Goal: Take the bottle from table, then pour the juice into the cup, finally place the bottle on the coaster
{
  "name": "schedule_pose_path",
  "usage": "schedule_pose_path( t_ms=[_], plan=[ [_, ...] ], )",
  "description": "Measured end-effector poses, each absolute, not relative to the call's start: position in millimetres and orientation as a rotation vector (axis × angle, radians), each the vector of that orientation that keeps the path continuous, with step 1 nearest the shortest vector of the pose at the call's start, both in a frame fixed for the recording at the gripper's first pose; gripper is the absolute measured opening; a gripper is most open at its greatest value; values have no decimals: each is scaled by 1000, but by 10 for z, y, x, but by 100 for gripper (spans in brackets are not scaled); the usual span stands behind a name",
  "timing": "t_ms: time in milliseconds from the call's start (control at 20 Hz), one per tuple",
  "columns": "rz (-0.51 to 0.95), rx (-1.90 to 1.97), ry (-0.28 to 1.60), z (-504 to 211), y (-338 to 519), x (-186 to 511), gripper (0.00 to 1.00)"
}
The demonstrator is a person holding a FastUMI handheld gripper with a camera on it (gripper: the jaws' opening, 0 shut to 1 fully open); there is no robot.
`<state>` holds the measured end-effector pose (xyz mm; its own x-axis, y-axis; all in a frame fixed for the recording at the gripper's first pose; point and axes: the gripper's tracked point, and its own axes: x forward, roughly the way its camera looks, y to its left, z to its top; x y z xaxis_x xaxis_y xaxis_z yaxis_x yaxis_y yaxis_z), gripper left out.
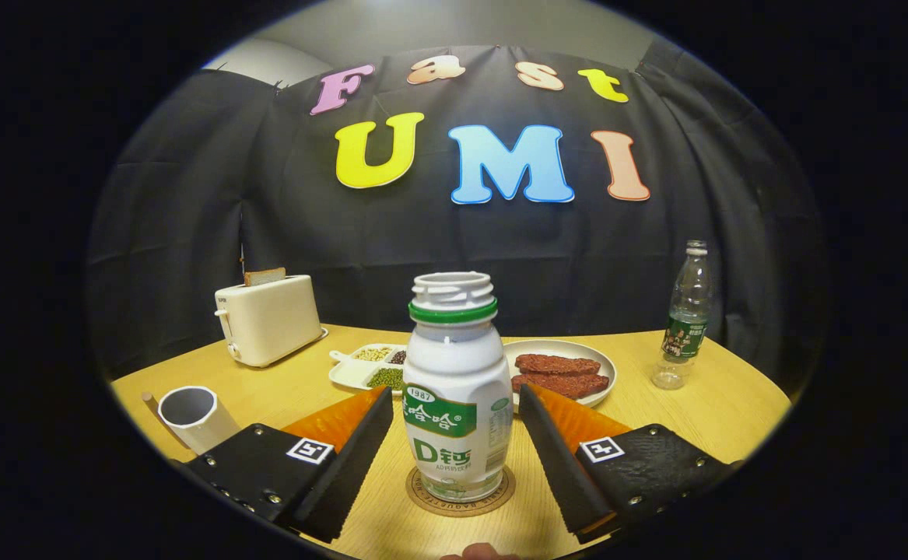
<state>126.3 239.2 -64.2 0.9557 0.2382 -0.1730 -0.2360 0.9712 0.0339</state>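
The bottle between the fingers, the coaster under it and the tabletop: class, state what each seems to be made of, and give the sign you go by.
Bottle: likely glossy white plastic, judging by its highlights and moulded threaded neck; it stands between the open gripper fingers, untouched.
Coaster: matte brown disc, perhaps cork or wood; unclear.
Tabletop: light wood or wood-look laminate, with faint grain.

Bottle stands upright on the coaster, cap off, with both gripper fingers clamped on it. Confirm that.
Not quite. In the gripper view the bottle does stand upright and uncapped on the coaster, but the gripper is open: its fingers stand apart on either side, not touching the bottle.
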Motion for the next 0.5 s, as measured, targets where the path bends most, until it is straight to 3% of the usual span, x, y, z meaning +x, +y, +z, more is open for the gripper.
schedule_pose_path(
  t_ms=[500],
  plan=[
    [210, -57, 66, 26, 2189, 721, 99]
  ],
)
